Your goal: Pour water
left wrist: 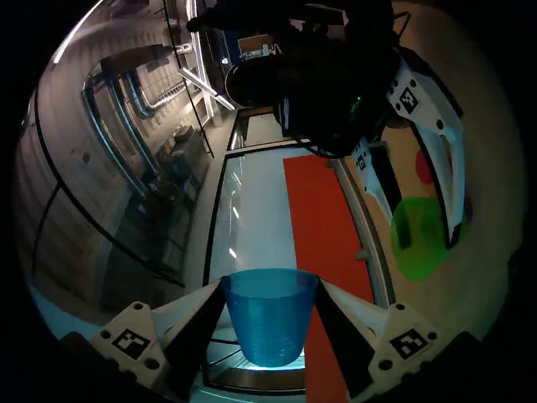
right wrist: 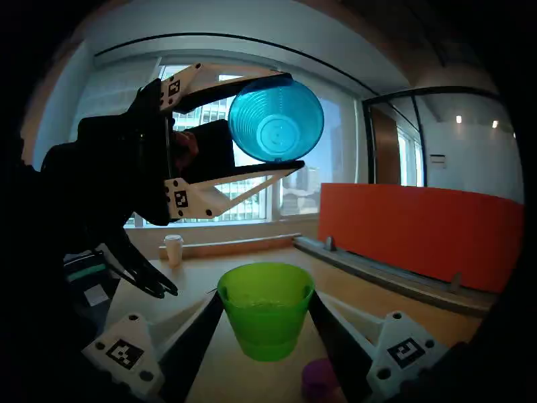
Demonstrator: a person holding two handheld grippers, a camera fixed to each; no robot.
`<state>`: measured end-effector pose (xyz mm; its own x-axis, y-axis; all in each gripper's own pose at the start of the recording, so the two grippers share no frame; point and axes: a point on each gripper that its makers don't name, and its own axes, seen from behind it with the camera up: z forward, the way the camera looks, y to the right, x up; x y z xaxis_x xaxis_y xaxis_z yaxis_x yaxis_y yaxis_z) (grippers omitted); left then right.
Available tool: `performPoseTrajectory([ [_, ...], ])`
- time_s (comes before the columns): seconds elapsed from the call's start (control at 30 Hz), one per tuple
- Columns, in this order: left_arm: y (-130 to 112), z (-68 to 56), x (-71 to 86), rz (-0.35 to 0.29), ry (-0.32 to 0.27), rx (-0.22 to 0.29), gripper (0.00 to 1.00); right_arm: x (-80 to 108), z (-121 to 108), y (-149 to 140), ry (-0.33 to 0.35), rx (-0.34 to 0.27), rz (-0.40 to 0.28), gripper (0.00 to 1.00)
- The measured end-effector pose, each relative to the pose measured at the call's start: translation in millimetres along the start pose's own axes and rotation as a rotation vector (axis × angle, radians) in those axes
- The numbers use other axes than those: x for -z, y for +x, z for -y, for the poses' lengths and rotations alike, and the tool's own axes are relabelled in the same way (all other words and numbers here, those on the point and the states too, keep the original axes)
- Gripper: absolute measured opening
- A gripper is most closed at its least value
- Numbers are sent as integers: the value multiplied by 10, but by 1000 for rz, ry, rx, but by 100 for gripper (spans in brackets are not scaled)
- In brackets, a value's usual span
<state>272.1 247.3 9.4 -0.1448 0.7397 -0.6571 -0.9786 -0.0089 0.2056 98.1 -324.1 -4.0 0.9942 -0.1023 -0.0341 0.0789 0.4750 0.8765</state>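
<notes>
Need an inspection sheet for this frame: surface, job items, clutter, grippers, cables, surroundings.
Surface: light wooden table.
Job's things: blue cup held high, tipped on its side; green cup upright, low over the table; water level cannot be told.
Clutter: paper cup near the window side; purple object by the green cup.
Grippers: left gripper shut on blue cup; right gripper shut on green cup.
Cables: black cable looped below the left gripper.
Surroundings: orange partition; windows.
</notes>
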Motion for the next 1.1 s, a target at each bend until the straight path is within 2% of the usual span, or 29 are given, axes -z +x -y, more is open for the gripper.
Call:
performPoseTrajectory([
  [0.17, -15, 3, 1, 0, -3, 46, 88, -9, 4, 6, 0, 0, -2, 90],
  [0.37, -86, 3, -7, 16, -9, 158, 88, 8, -1, 28, -3, 2, -7, 90],
  [0.67, -246, -16, -30, 55, -11, 410, 88, 51, -30, 61, -9, 3, -23, 90],
  [0.8, -321, 12, -32, 64, -10, 510, 88, 72, -27, 80, -7, 3, -34, 90],
  [0.97, -393, 27, -30, 71, -13, 627, 88, 94, -20, 103, -9, 7, -44, 90],
  [1.1, -354, 51, -9, 50, -20, 732, 88, 100, -17, 125, -11, 3, -51, 90],
])
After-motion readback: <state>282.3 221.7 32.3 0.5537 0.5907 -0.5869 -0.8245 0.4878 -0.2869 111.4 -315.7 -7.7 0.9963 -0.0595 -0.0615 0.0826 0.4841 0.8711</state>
